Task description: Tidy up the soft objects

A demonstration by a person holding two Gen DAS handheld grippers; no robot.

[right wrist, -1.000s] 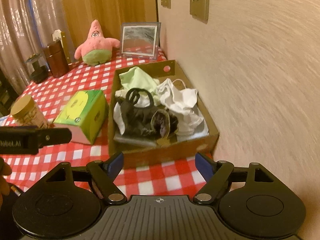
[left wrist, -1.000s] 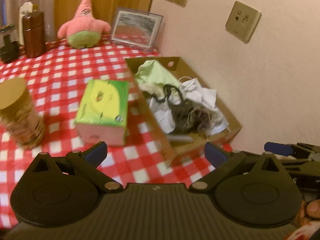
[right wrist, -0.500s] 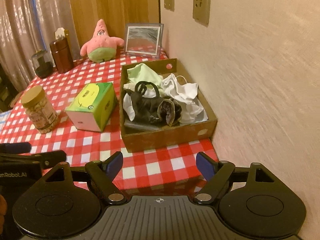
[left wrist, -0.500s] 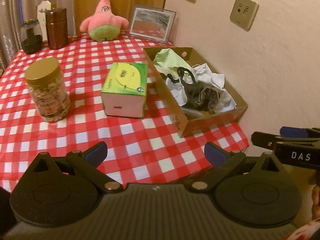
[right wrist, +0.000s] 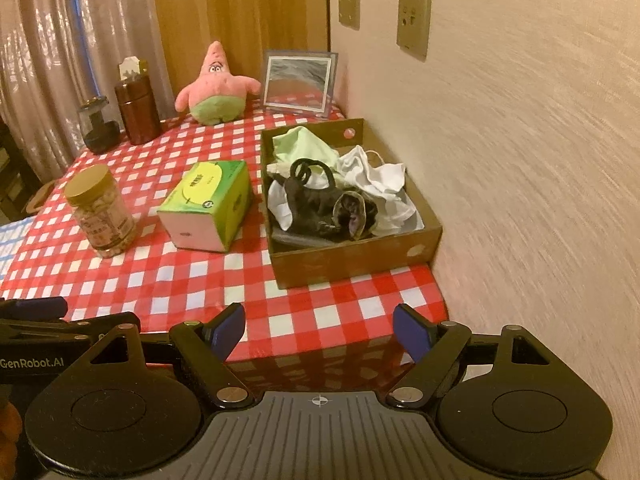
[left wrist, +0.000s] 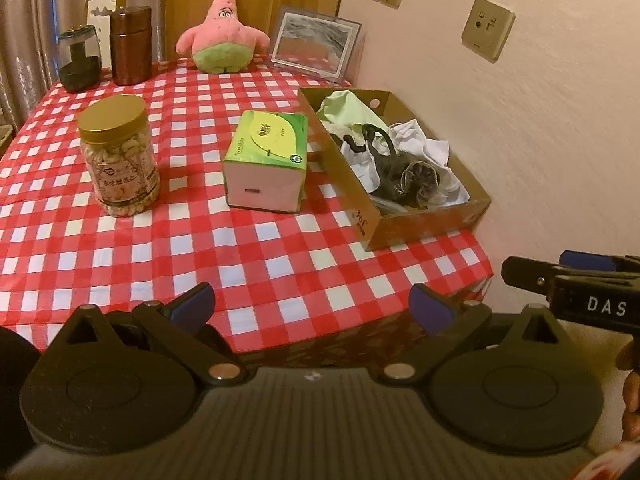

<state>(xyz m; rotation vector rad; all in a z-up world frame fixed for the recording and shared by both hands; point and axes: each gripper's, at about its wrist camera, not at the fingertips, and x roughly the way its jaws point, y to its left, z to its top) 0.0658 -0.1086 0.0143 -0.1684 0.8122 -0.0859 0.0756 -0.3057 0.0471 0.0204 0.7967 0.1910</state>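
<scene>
Jaws on the left gripper point(left wrist: 311, 307) stand wide apart and empty, held off the near edge of the desk point(left wrist: 256, 256). From this view the cardboard box point(left wrist: 362, 216) sits by the wall, heaped with soft clothes point(left wrist: 416, 148); a plush star point(left wrist: 222, 32) rests at the far end. In the right wrist view, the right gripper point(right wrist: 319, 333) is likewise spread and holding nothing. The plush point(right wrist: 216, 88) looks light and squashy; pinching its belly should hold it best.
</scene>
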